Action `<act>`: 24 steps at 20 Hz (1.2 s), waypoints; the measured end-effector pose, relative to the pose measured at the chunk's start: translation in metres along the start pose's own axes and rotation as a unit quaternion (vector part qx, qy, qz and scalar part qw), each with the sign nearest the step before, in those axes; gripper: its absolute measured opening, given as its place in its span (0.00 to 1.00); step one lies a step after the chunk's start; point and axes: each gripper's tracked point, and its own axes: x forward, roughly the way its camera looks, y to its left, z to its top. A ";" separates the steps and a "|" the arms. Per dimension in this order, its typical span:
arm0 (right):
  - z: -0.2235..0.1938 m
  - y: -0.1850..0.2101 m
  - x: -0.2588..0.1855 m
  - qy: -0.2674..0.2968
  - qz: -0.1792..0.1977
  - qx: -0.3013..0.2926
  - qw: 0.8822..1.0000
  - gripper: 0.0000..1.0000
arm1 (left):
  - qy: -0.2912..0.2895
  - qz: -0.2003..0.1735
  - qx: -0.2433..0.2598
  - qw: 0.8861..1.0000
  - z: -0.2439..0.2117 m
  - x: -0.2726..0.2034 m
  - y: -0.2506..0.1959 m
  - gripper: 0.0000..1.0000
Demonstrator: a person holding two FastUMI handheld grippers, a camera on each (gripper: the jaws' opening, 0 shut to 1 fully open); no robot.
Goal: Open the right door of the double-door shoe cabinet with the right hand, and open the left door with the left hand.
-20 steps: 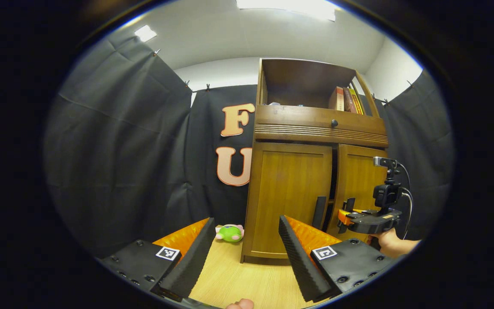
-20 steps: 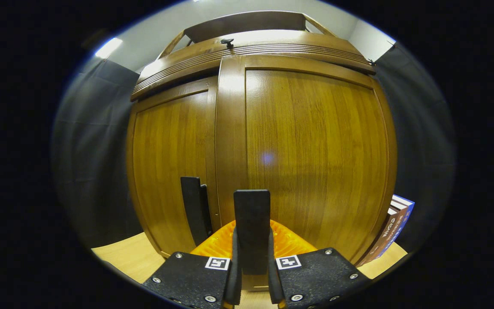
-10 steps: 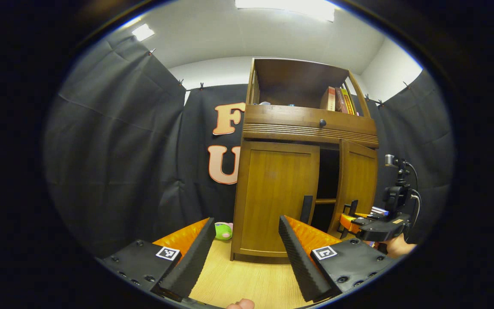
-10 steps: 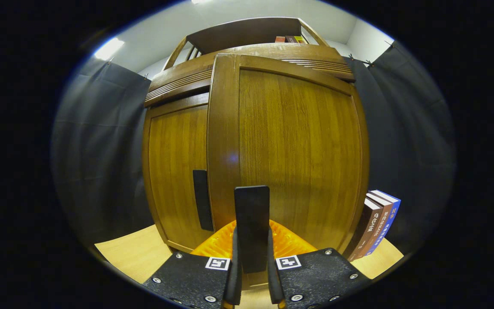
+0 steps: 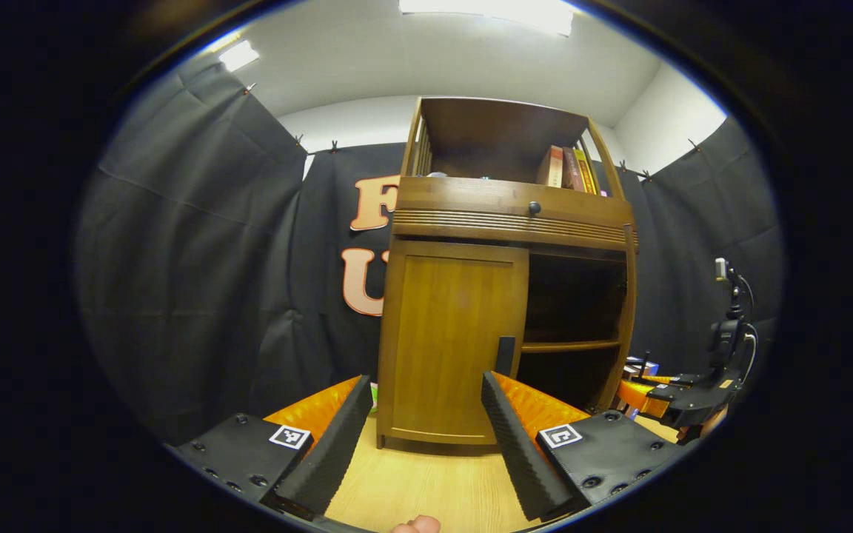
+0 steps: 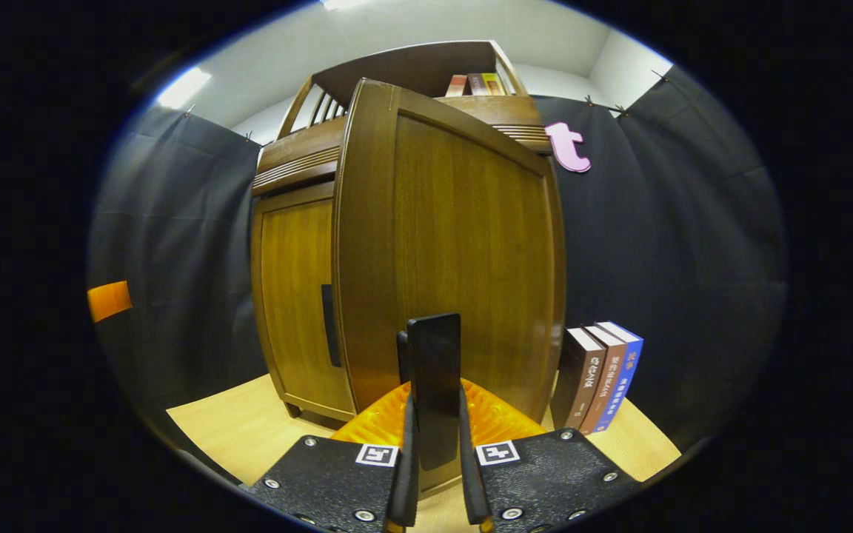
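In the left gripper view, the left hand-held gripper [image 5: 420, 433] hangs over the light wooden worktop [image 5: 426, 488] with its two fingers spread wide and nothing between them. The shoe cabinet [image 5: 504, 296] stands ahead of it on the worktop. Its left door [image 5: 450, 340] is shut, and that door's dark handle [image 5: 505, 355], a bar with its long axis upright, sits at the door's inner edge, just above and a little right of the gripper's right finger. The coming pull therefore looks to turn on moving forward and slightly right and taking the bar from its two sides. The left gripper is clearly the nearer one to it. The right half of the cabinet gapes dark, with one shelf board [image 5: 571, 345] across it, and the right door [image 5: 628, 311] shows edge-on, swung well out. The right hand-held gripper [image 5: 637, 391] shows low at the far right, beyond that door. Several books [image 5: 566, 167] stand in the open top compartment. In the right gripper view, the right hand-held gripper [image 6: 435, 437] is closed on the right door's handle [image 6: 434, 385], also an upright bar, one finger on each side. The right door [image 6: 463, 259] rises directly ahead, turned away from the cabinet front, while the left door [image 6: 295, 296] with its handle [image 6: 328, 326] lies behind to the left. Three books [image 6: 598, 374] stand upright on the worktop just right of the open door. In all: two doors, one open; two handles; two grippers.
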 end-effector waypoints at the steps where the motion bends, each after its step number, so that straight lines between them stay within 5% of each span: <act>1: 0.000 -0.006 -0.005 -0.001 -0.004 0.002 1.000 0.21 | -0.001 -0.006 0.000 1.000 0.001 0.000 -0.008 0.94; 2: 0.000 -0.012 -0.010 -0.003 -0.009 0.006 1.000 0.31 | -0.002 -0.013 0.000 1.000 0.000 0.001 -0.016 0.94; 3: 0.001 -0.017 -0.014 -0.003 -0.013 0.008 1.000 0.20 | -0.002 -0.019 0.000 1.000 0.000 0.001 -0.023 0.95; 7: 0.002 -0.040 -0.029 -0.002 -0.032 0.009 0.999 0.16 | -0.001 -0.035 -0.001 0.999 -0.004 0.004 -0.043 0.95; 8: 0.003 -0.048 -0.033 -0.002 -0.039 0.012 0.999 0.05 | -0.001 -0.038 -0.001 0.999 -0.005 0.005 -0.048 0.95; 9: 0.003 -0.056 -0.037 -0.001 -0.046 0.014 0.999 0.14 | -0.002 -0.042 -0.003 0.999 -0.005 0.007 -0.052 0.95; 15: 0.006 -0.107 -0.053 0.003 -0.091 0.005 0.996 0.06 | -0.004 -0.071 -0.011 0.997 -0.006 0.018 -0.081 0.94; 16: 0.006 -0.114 -0.054 0.003 -0.095 0.005 0.995 0.14 | -0.005 -0.076 -0.012 0.997 -0.006 0.020 -0.086 0.96; 17: 0.006 -0.119 -0.055 0.001 -0.096 0.007 0.995 0.03 | -0.006 -0.080 -0.012 0.997 -0.007 0.021 -0.090 0.94; 18: 0.007 -0.122 -0.056 -0.001 -0.095 0.011 0.995 0.13 | -0.006 -0.083 -0.012 0.996 -0.007 0.021 -0.092 0.94; 19: 0.007 -0.127 -0.058 -0.002 -0.094 0.013 0.995 0.02 | -0.006 -0.085 -0.012 0.996 -0.008 0.023 -0.095 0.94; 24: 0.008 -0.145 -0.060 0.003 -0.076 0.010 0.997 0.00 | -0.010 -0.084 -0.014 0.996 -0.007 0.024 -0.095 0.94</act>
